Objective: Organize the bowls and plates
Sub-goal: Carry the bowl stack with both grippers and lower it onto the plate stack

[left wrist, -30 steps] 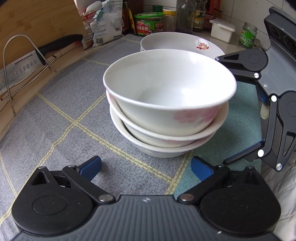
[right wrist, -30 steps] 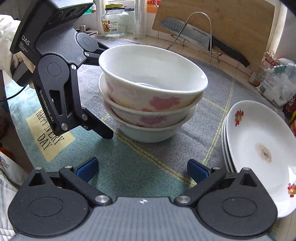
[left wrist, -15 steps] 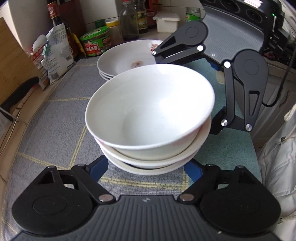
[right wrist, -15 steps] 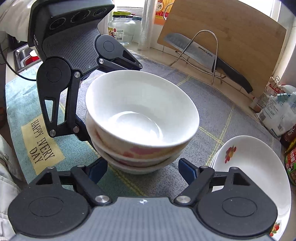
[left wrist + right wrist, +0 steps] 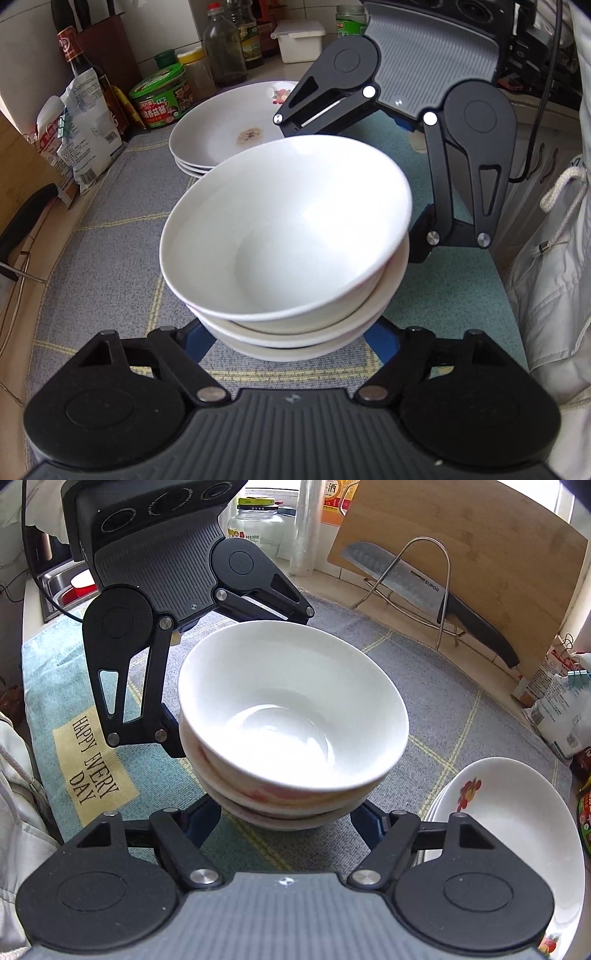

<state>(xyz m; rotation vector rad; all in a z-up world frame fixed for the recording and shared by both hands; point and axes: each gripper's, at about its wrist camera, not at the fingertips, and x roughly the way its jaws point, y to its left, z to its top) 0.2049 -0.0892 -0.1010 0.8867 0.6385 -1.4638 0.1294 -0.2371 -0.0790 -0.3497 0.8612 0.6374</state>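
Three white glazed ceramic bowls with faint pink flower prints (image 5: 286, 240) stand nested in one stack on the grey checked cloth (image 5: 110, 229) that covers the tabletop. Three shallow white plates with red flower motifs (image 5: 229, 125) sit stacked just beside them, toward the jars and bottles at the wall. Sorting by kind therefore appears done; what seems left is carrying each stack to wherever it is to be stored, a place neither view shows.

The left gripper (image 5: 290, 341) has its fingers on either side of the bottom bowl, and its jaws are closing. The right gripper (image 5: 286, 821) comes in from the opposite side, its blue-padded fingers clamped on the base of the same stack.

Not verifiable: the pad contact of both grippers lies under the bowl rims, so whether the left pads press yet cannot be told. Whether the stack rests on the cloth or is raised off it is equally unclear. The top plate carries a brownish mark (image 5: 251, 134), stain or print undetermined. The plate stack is cut off in the right wrist view.
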